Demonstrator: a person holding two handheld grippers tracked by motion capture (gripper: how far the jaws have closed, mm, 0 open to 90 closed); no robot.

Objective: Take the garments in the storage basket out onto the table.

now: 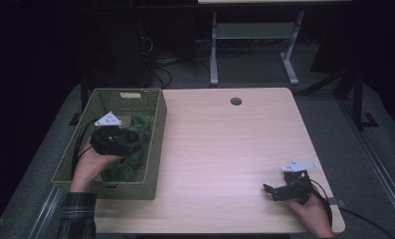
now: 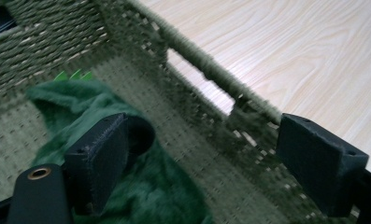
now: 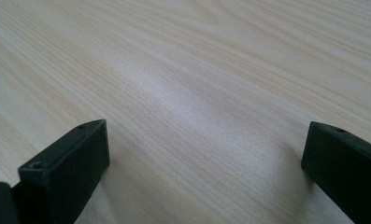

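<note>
A green woven basket stands on the left part of the light wooden table. Inside it lies a dark green plush cloth, seen close up as fuzzy green fabric. My left gripper hovers inside the basket just over the cloth, open, with nothing between its jaws; the basket's right wall runs between them farther off. My right gripper rests low over the table's near right part, open and empty.
A round cable hole is at the table's far middle. A grey desk frame and cables lie on the floor beyond. The table's right edge is close to the right hand.
</note>
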